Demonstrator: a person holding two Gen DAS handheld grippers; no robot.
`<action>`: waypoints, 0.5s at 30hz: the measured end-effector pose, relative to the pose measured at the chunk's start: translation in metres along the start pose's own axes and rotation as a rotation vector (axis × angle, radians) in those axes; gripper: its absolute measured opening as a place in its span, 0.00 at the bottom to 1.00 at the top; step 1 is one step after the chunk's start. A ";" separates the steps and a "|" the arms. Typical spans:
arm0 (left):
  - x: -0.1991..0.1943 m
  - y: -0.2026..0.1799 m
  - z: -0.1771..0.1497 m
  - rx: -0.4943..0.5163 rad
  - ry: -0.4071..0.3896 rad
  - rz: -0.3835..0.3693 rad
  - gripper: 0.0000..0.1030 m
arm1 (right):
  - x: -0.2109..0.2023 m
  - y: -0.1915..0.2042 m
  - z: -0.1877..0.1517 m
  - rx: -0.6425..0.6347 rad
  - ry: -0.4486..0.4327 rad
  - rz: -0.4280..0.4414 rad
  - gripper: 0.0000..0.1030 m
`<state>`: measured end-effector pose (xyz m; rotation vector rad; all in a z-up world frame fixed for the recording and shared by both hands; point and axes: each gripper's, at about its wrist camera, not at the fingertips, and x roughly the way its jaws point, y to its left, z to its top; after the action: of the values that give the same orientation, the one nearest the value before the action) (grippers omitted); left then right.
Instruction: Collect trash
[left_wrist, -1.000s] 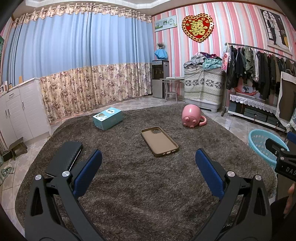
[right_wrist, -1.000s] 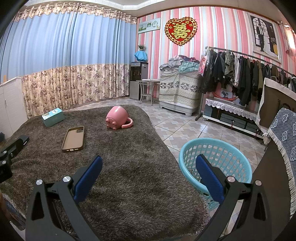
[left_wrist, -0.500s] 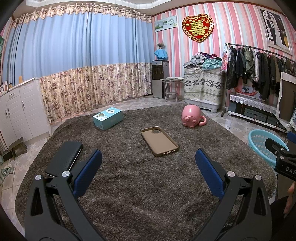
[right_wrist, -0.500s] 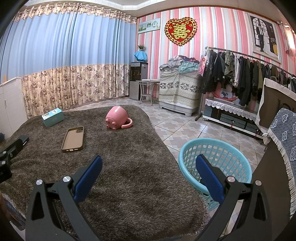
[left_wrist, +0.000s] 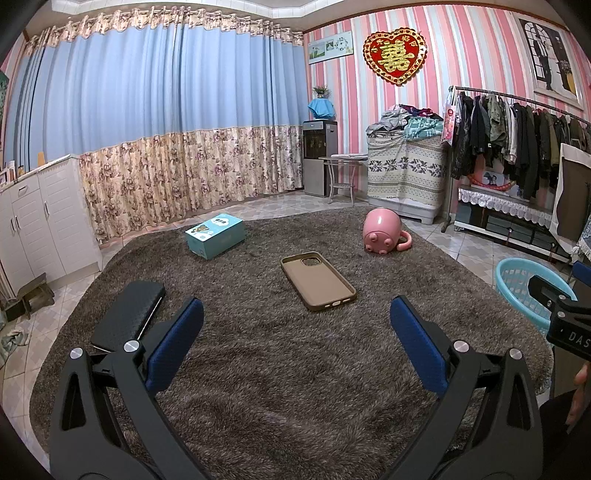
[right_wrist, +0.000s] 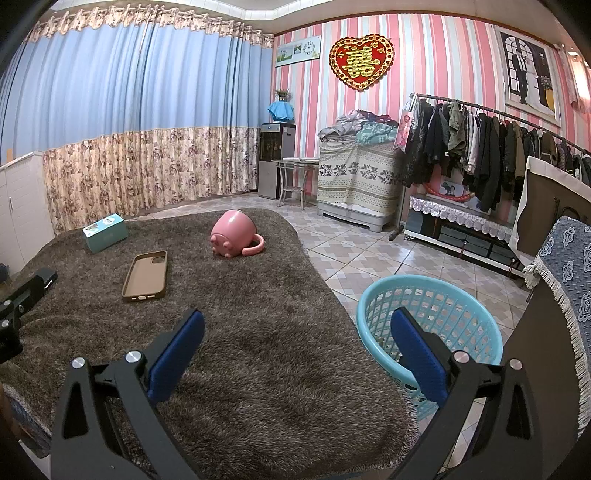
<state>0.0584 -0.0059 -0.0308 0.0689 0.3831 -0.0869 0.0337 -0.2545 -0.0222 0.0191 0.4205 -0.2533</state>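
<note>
On the brown shaggy rug (left_wrist: 277, 354) lie a tan phone case (left_wrist: 317, 280), a pink pig-shaped mug on its side (left_wrist: 382, 230), a teal box (left_wrist: 215, 235) and a black wallet-like case (left_wrist: 127, 315). The phone case (right_wrist: 146, 276), mug (right_wrist: 234, 232) and teal box (right_wrist: 105, 232) also show in the right wrist view. A light blue basket (right_wrist: 430, 328) stands on the tiles off the rug's right edge. My left gripper (left_wrist: 295, 332) is open and empty above the rug, short of the phone case. My right gripper (right_wrist: 295, 339) is open and empty, its right finger over the basket rim.
A white cabinet (left_wrist: 37, 221) stands at the left. Floral curtains (left_wrist: 184, 177) line the back wall. A water dispenser (left_wrist: 319, 158), a small table (left_wrist: 343, 177), a covered pile (left_wrist: 406, 173) and a clothes rack (left_wrist: 517, 147) line the right side. Tiled floor (right_wrist: 369, 258) surrounds the rug.
</note>
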 end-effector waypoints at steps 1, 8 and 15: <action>0.000 -0.001 0.001 -0.001 0.001 -0.002 0.95 | 0.000 0.000 0.000 0.000 0.000 0.000 0.96; 0.000 0.000 0.001 -0.001 0.001 -0.001 0.95 | 0.000 0.000 0.000 -0.001 0.000 0.000 0.96; 0.000 0.000 0.001 -0.001 0.000 -0.001 0.95 | 0.001 0.001 0.000 -0.001 0.000 -0.001 0.96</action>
<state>0.0590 -0.0062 -0.0300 0.0681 0.3833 -0.0878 0.0344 -0.2541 -0.0226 0.0175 0.4204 -0.2535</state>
